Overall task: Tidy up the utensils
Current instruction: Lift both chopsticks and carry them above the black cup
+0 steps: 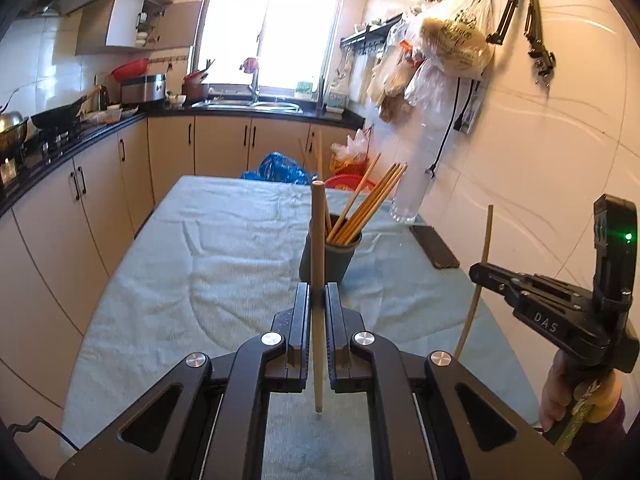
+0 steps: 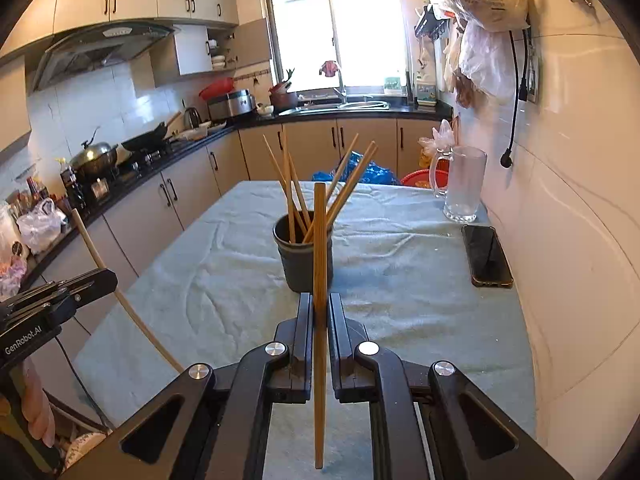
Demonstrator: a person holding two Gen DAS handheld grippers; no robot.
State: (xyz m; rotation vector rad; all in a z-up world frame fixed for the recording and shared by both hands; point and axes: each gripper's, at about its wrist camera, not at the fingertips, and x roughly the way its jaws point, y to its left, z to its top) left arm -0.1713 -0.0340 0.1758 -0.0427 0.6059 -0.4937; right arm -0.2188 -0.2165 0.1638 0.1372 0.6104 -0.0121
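A dark grey cup [image 1: 330,258] [image 2: 306,262] with several wooden chopsticks [image 1: 366,206] [image 2: 298,188] leaning in it stands mid-table on a pale blue cloth. My left gripper [image 1: 318,292] is shut on one pale chopstick [image 1: 318,240], held upright just in front of the cup. My right gripper [image 2: 320,304] is shut on a browner chopstick [image 2: 320,240], also upright before the cup. Each gripper shows in the other's view: the right gripper [image 1: 478,274] at the right edge, the left gripper [image 2: 106,280] at the left edge, each with its chopstick.
A dark phone [image 2: 486,256] [image 1: 434,246] lies on the cloth near the right wall. A glass mug [image 2: 462,184] stands behind it. Kitchen counters with pans [image 1: 56,118] run along the left. Plastic bags [image 1: 452,40] hang on the right wall.
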